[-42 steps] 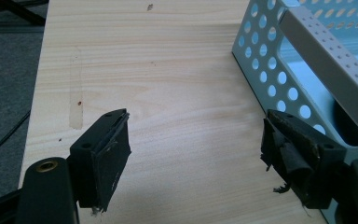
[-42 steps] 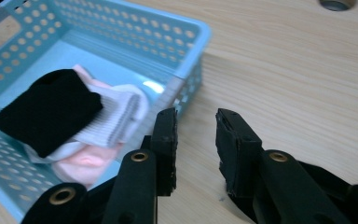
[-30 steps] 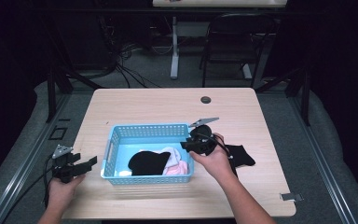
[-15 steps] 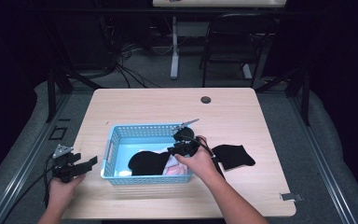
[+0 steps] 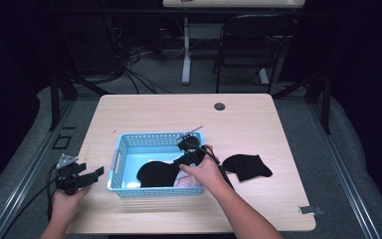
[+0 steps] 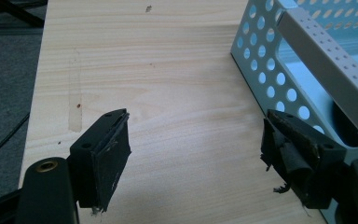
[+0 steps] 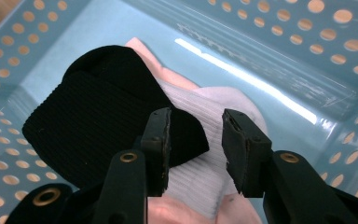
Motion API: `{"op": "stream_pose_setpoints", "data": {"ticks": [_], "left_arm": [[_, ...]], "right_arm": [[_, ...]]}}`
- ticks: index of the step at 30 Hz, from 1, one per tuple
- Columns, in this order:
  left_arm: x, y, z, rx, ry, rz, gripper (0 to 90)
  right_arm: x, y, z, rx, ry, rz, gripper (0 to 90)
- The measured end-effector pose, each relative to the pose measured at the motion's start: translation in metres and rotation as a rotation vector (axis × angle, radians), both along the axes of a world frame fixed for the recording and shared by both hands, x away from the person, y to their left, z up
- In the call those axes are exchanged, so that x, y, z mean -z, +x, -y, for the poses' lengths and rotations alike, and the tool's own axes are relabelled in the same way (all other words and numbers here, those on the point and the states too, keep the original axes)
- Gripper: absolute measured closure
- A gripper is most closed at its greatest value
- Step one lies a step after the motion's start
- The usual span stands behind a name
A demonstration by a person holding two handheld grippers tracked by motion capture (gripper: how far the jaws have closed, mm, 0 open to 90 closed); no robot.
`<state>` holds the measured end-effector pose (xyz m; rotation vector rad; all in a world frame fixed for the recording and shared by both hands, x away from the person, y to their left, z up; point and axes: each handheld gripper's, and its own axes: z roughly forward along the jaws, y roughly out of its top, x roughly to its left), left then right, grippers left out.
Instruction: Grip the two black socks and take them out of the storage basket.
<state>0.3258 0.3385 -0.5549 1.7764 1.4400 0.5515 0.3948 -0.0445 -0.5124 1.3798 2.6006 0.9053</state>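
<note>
A light blue perforated basket (image 5: 122,157) sits on the wooden table. Inside it a black sock (image 5: 155,173) lies over a white ribbed sock (image 5: 188,181) and something pink. My right gripper (image 5: 183,160) reaches down into the basket. In the right gripper view it (image 7: 196,119) hovers just above the black sock (image 7: 88,107) and the white sock (image 7: 205,100). Its jaws have just been opening and nothing is pinched between them. A second black sock (image 5: 246,167) lies on the table right of the basket. My left gripper (image 5: 98,173) is open left of the basket.
In the left gripper view the open gripper (image 6: 196,123) hangs over bare wood, with the basket's handle end (image 6: 324,60) close on its right. A round grommet (image 5: 220,106) is set in the table's far side. A chair and cables stand beyond the table.
My right hand moved left from beside the black sock on the table and dipped into the basket. The left hand kept still.
</note>
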Motion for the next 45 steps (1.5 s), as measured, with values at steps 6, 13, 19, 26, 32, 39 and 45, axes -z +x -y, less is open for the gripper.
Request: {"op": "stream_pose_setpoints", "data": {"ticks": [6,13,19,26,32,39,45], "left_arm": [[-0.001,0.000,-0.001,0.000,0.001,-0.002,23.5],[-0.001,0.000,-0.001,0.002,0.002,-0.002,23.5],[-0.001,0.000,-0.001,0.000,0.003,-0.003,23.5],[-0.001,0.000,-0.001,0.000,0.001,-0.003,23.5],[0.000,0.000,-0.001,0.001,0.001,-0.003,23.6],[0.000,0.000,0.000,0.000,-0.001,-0.002,23.5],[0.000,0.000,-0.001,0.000,0.002,-0.012,23.5]], "right_arm": [[0.003,0.003,-0.003,-0.011,-0.018,-0.029,65.5],[0.005,0.002,-0.005,-0.021,-0.031,-0.033,78.8],[0.002,0.001,-0.003,-0.035,-0.024,-0.023,87.6],[0.000,-0.001,-0.004,-0.045,-0.014,-0.006,88.4],[-0.004,-0.003,-0.003,-0.055,0.014,0.007,88.8],[-0.018,-0.005,-0.003,-0.056,0.069,0.035,89.1],[-0.038,-0.007,-0.008,-0.096,0.095,0.083,89.2]]}}
